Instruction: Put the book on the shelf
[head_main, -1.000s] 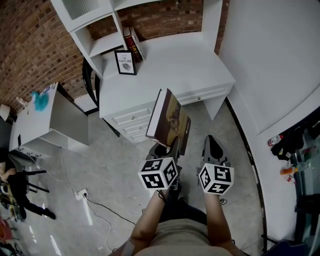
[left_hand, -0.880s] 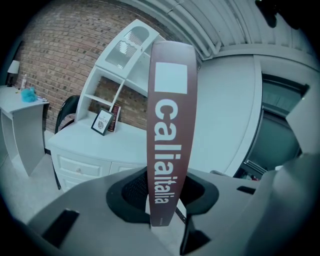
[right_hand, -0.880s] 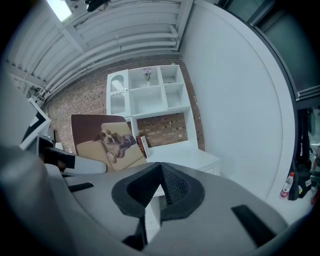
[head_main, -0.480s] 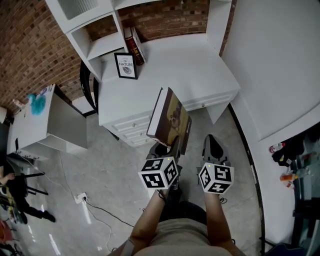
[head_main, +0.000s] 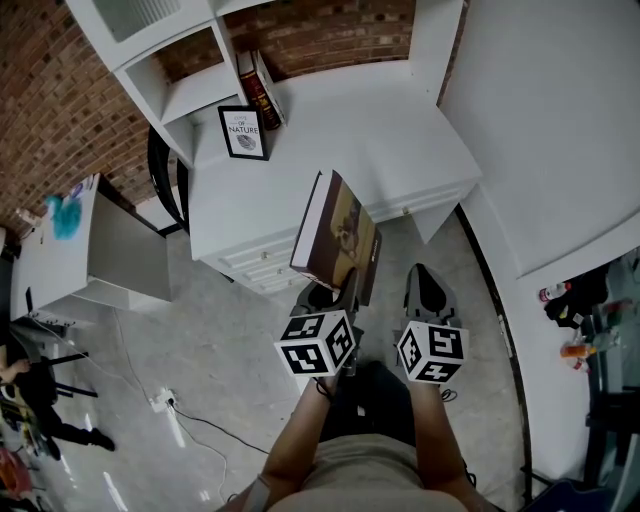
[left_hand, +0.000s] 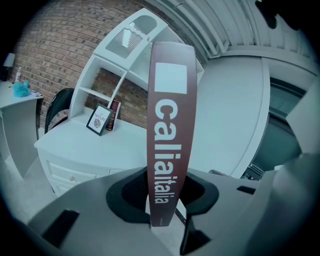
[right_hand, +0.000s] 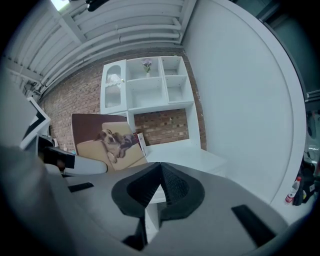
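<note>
Book (head_main: 336, 232) stands upright in our left gripper (head_main: 330, 296), whose fingers pinch the lower end of its spine, in front of the table (head_main: 380, 130) and well short of the shelf (head_main: 190, 90). We judge it stiff, fairly heavy and top-heavy when held this low; a hold nearer mid-spine would steady it. The left gripper view shows the spine lettering, the right gripper view the dog cover. Our right gripper (right_hand: 159, 186) is empty, fingers pressed together.

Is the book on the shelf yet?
Not yet. Done: the book is picked up and stands upright in the left claw, which is shut on it. In hand: it is in the air in front of the white desk. Left: getting it onto the shelf above the desk. The right claw is shut and empty.
</note>
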